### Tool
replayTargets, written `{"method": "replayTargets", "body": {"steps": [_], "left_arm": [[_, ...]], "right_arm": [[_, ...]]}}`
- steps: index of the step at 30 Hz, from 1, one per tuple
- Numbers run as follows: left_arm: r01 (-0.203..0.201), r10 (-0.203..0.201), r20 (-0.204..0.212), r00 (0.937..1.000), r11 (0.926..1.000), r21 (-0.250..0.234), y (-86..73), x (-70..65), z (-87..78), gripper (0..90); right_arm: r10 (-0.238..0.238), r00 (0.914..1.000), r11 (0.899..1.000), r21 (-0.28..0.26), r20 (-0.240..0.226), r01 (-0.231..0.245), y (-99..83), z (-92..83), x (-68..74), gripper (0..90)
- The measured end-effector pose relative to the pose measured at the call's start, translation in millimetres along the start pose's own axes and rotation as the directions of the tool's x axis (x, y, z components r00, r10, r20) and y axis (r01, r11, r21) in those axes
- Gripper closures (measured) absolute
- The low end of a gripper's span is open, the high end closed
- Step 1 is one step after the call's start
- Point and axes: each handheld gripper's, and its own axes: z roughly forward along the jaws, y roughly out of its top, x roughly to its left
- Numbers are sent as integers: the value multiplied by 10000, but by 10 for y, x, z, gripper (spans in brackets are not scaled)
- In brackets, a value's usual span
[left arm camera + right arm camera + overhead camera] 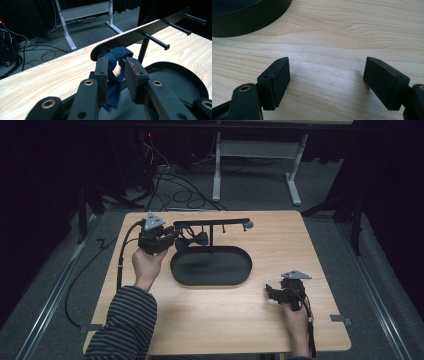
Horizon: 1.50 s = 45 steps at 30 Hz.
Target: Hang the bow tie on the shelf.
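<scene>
The left gripper [116, 72] had its jaws parted a little, with a dark blue bow tie [113, 56] hanging between them off the near-left end of a black peg rack [140, 35]; the left pad lay against the cloth, the right pad [132, 72] stood clear of it, so nothing was pinched. In the high view that gripper [170, 236] sat at the rack's left end [210, 223], beside the bow tie [192, 240] dangling under the bar. The risk, as I judged it, was that the tie had not properly caught on its peg: pulling the jaws back with cloth snagged on the left pad could drag it off and drop it. Below the rack, the oval black tray [211, 279] held nothing I could make out. The right gripper [325, 77] had its jaws spread wide over bare wooden table [332, 30], gripping nothing, resting at the near right [275, 292], well apart from the tray.
</scene>
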Motion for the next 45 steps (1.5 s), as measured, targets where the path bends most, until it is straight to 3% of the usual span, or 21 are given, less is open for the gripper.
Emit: {"method": "replayTargets", "body": {"steps": [30,45], "left_arm": [[44,-43,147,9999,10000,-70,-126,-6,-275,635],[-122,125,249,9996,9998,-123,-240,-116,-449,617]], "right_arm": [[-20,10000,10000,15,14,20,0,1,1,224],[-64,10000,10000,13,15,64,0,1,1,223]]}}
